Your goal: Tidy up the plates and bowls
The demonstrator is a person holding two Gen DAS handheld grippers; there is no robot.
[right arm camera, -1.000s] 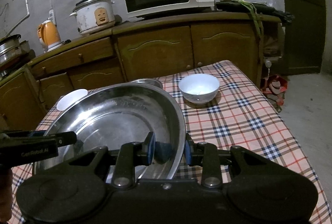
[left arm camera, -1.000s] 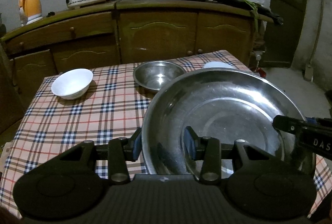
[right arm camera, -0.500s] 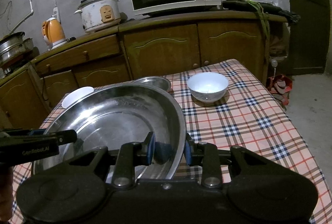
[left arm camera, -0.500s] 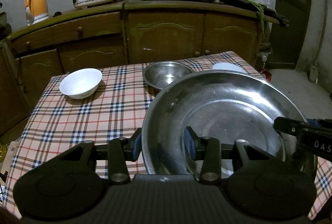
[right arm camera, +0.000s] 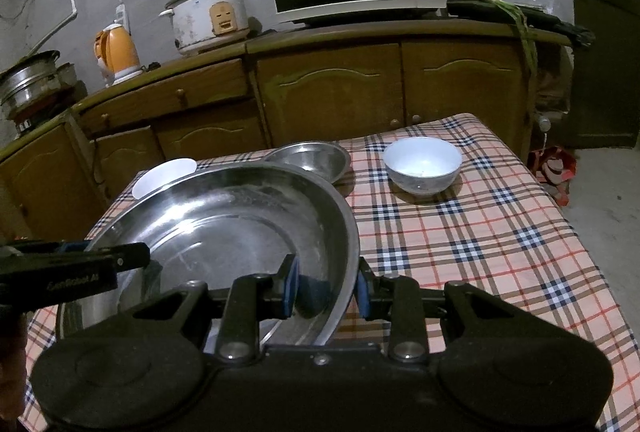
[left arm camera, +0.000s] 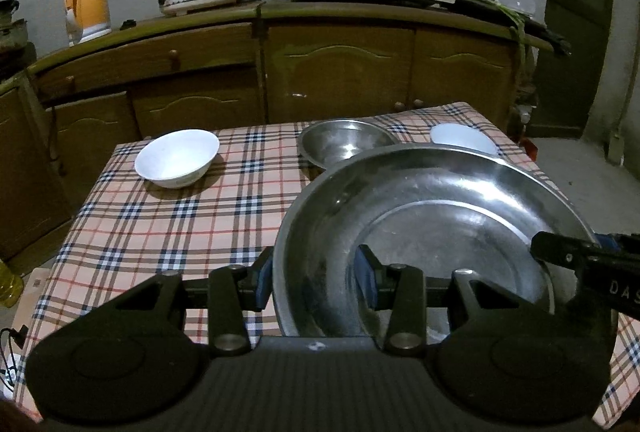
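Here, nearest the cameras, both grippers hold one big steel basin point(left arm camera: 432, 224) by opposite sides of its rim: the left gripper point(left arm camera: 316, 278) has its fingers clenched over the left rim, one pad inside and one outside, and the right gripper point(right arm camera: 326, 288) grips the right rim the same way. The basin hangs just above the near half of the bench point(left arm camera: 168, 228), roughly level. To carry it well, I would keep both hands at the same height and moving together, so the rim does not slip or twist between the pads. Beyond it, toward the far edge, sits a small steel bowl point(right arm camera: 310, 159), which looks like the thing to nest. A white bowl point(left arm camera: 176, 157) stands near the far left corner, another white bowl point(right arm camera: 422, 163) toward the far right corner.
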